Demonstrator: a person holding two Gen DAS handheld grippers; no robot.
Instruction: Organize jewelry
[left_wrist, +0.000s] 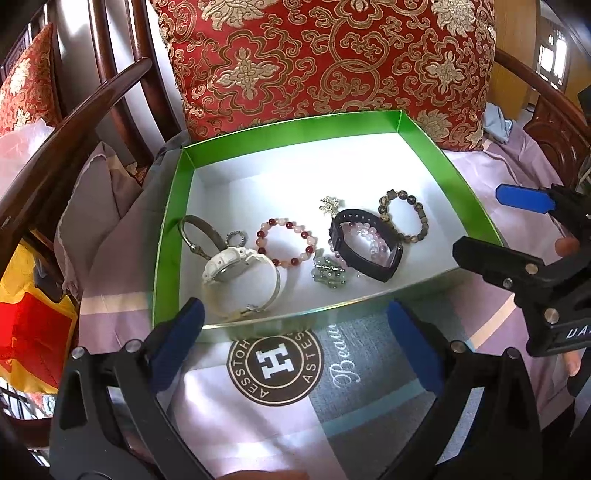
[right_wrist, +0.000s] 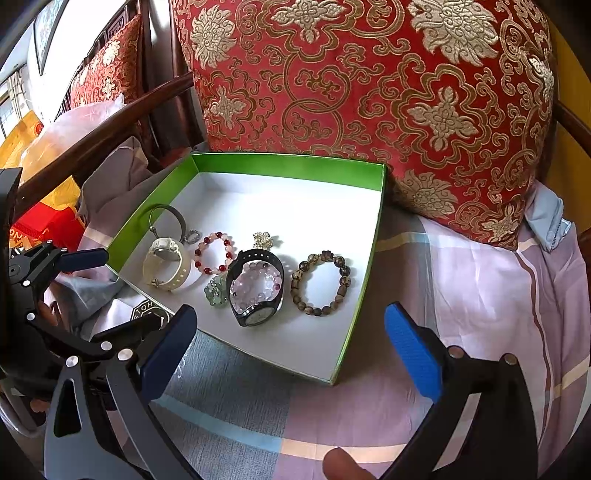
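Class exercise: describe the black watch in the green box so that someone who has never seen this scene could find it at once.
Start at the red-and-gold cushion; the green box sits in front of it. In the row of jewelry inside, the black watch lies between a red-and-pink bead bracelet and a brown bead bracelet. It alone encircles a pale purple bead bracelet.

Each gripper is made of black angular arms with round silver screws at the joints. The left gripper has dark blue ribbed pads on its fingertips. The right gripper has the same blue pads, and white letters on its black body.
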